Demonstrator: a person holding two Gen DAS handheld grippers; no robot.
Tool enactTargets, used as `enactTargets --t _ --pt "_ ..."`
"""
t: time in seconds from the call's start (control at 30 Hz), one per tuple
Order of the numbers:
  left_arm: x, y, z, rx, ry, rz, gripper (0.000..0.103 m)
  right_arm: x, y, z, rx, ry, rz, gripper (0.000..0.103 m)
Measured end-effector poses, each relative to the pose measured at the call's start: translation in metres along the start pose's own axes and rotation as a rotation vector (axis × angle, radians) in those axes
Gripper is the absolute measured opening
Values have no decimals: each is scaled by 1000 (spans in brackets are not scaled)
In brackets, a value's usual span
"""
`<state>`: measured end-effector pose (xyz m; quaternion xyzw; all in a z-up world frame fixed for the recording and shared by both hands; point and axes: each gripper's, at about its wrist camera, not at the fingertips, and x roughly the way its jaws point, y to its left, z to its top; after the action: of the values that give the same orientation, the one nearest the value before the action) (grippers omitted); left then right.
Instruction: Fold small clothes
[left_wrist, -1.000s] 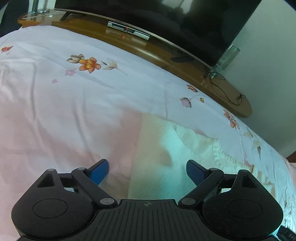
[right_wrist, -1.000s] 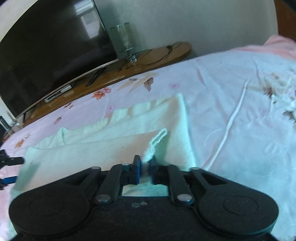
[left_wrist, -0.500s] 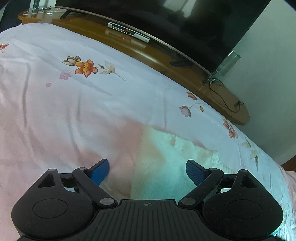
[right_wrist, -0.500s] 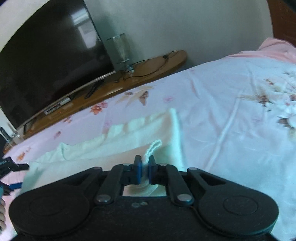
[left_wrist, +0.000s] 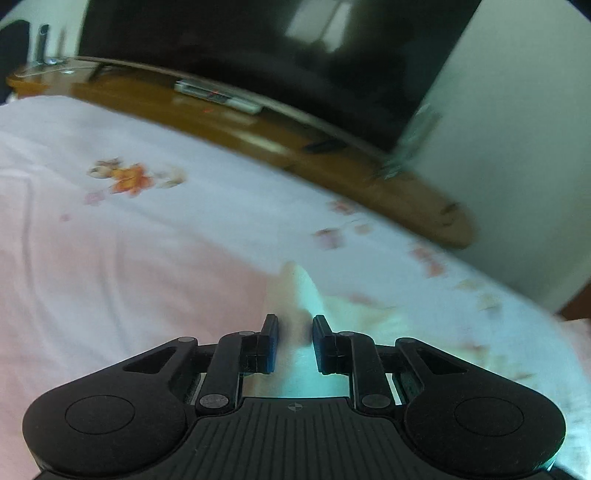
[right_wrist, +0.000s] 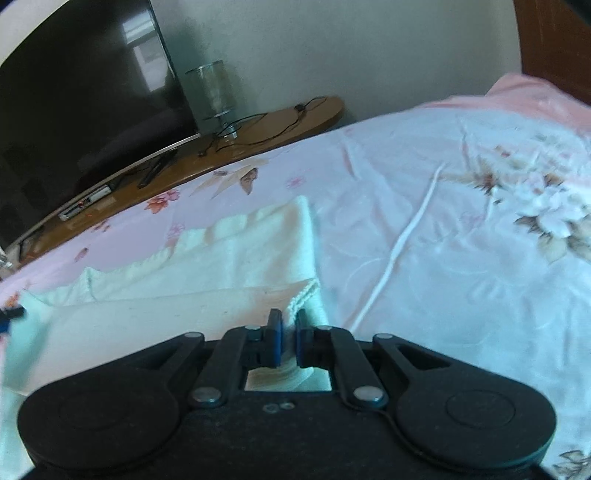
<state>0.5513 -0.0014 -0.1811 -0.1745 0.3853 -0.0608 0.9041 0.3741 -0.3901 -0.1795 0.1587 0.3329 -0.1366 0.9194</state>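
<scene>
A pale cream garment (right_wrist: 207, 273) lies spread on the floral bedsheet (right_wrist: 443, 229). My right gripper (right_wrist: 287, 325) is shut on the garment's near right corner, which sticks up between the blue pads. In the left wrist view my left gripper (left_wrist: 294, 332) is shut on the garment's (left_wrist: 299, 291) left corner, whose cloth rises in a peak between the fingers. That view is blurred by motion. The left gripper's tip shows at the far left edge of the right wrist view (right_wrist: 11, 314).
A wooden TV bench (right_wrist: 258, 125) runs along the far edge of the bed, with a dark TV (right_wrist: 74, 92), a glass lamp base (right_wrist: 212, 96), cables and a set-top box (left_wrist: 218, 98). A pink blanket (right_wrist: 535, 96) lies at the right.
My left gripper has closed from wide open onto the garment's left corner and is moving. My right gripper stays shut on the right corner and has shifted slightly.
</scene>
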Motion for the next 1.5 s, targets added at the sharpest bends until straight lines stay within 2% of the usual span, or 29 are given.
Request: enactTargets --t 0.07,0.17,0.23,0.3,0.37,0.47,0.57,0.63,0.73,0.77,0.8,0.83,0.87,0.9,0.93,1.0,1.07,1.13,1.3,1.5 --pt "10 11 -2 -9 27 53 21 1 5 1 -31 10 7 8" --pt "11 7 -6 65 20 77 21 -2 11 7 -60 9 14 18" --pt "9 7 -2 50 20 94 21 -8 10 9 -45 -14 10 19" --pt "-2 8 2 14 -10 71 21 -16 9 12 -44 -52 3 22" --pt "-3 2 3 55 -9 61 21 -21 11 16 -44 -74 24 23" --pt "14 1 1 50 61 76 22 -17 23 20 -90 -68 48 28" --pt "15 -3 -7 101 33 98 25 -7 33 15 -142 -30 67 26" --pt "5 -7 -7 104 46 124 26 7 33 10 -168 44 34 23" --pt "-23 -15 -16 128 38 87 27 0 32 14 -169 38 51 23" --pt "-34 -19 -24 155 39 78 28 -8 31 16 -149 23 84 27" --pt "-43 -22 -31 171 37 65 33 -15 32 16 -143 13 100 28" --pt "-51 -24 -39 183 35 53 53 -22 33 16 -149 6 109 28" --pt "-57 -27 -49 192 31 56 78 -29 34 13 -157 -2 121 28" --pt "-61 -28 -59 201 23 64 86 -33 35 10 -163 -6 126 28" --pt "-62 -28 -66 214 20 80 88 -34 35 6 -174 3 125 29" --pt "-50 -21 -78 207 83 137 88 -26 33 -3 -199 58 104 29" --pt "-53 -19 -84 214 42 157 88 -17 25 -9 -203 98 86 28" --pt "-58 -21 -86 203 56 164 88 -20 24 -8 -203 96 98 27" --pt "-83 -37 -99 232 55 179 88 -47 29 -8 -227 99 195 29" --pt "-112 -57 -122 264 56 169 88 -71 25 -19 -248 138 263 34"
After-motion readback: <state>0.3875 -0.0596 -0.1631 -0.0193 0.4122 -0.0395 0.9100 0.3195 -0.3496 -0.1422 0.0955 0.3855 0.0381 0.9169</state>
